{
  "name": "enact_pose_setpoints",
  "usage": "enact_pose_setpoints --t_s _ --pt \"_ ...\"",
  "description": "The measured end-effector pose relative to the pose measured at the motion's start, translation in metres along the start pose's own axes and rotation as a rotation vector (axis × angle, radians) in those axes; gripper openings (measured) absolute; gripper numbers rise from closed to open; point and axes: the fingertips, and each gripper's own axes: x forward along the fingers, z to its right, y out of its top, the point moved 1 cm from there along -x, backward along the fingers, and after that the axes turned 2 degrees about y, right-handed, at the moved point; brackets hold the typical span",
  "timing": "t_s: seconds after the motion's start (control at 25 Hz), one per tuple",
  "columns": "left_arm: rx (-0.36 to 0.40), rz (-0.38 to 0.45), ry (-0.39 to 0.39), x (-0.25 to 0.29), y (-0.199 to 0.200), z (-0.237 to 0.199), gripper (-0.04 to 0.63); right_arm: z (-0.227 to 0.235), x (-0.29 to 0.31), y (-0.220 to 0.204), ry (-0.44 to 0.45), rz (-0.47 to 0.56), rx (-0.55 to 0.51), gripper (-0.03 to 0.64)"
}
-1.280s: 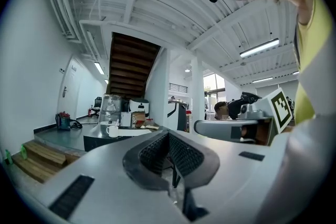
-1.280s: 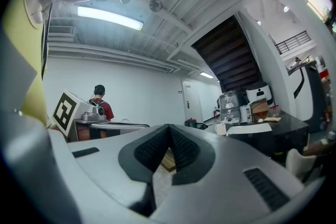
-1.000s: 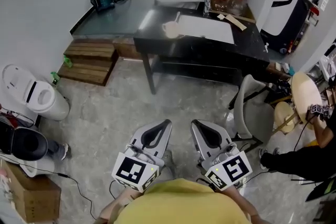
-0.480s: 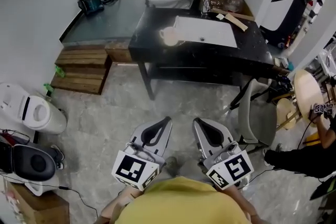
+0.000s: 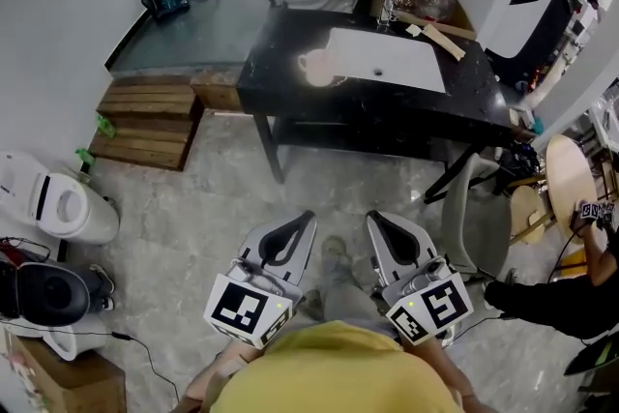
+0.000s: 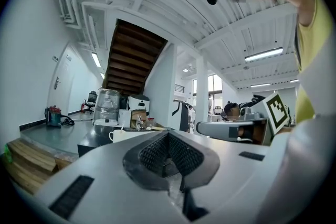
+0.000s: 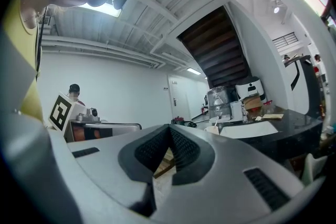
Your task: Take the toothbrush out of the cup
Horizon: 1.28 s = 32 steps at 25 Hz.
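Note:
A pale cup with a toothbrush standing in it sits on the left part of a black table, beside a white mat. The same cup appears small and far off in the left gripper view. In the right gripper view the cup is also far ahead. My left gripper and right gripper are held level side by side over the floor, well short of the table. Both are shut with nothing between their jaws, as the left gripper and right gripper show in their own views.
A grey chair stands just right of my path, before the table. Wooden steps lie at the left, with a white bin and a cardboard box nearer. A seated person and round stool are at the right.
The table and cup have drawn nearer and lower in the head view as I walk forward. Both grippers stay shut and side by side.

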Motion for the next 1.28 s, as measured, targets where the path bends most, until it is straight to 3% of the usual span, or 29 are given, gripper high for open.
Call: enact_pose_setpoints --t_s 0.76,1.28 --pt "-0.01 -0.004 0.042 0.132 0.014 -0.085 0.012 0.117 0.121 0.015 0.072 -0.016 0.019 0.017" --pt "-0.014 -0.008 0.145 0.189 0.021 -0.135 0.012 0.172 0.181 0.018 0.172 -0.039 0.033 0.017"
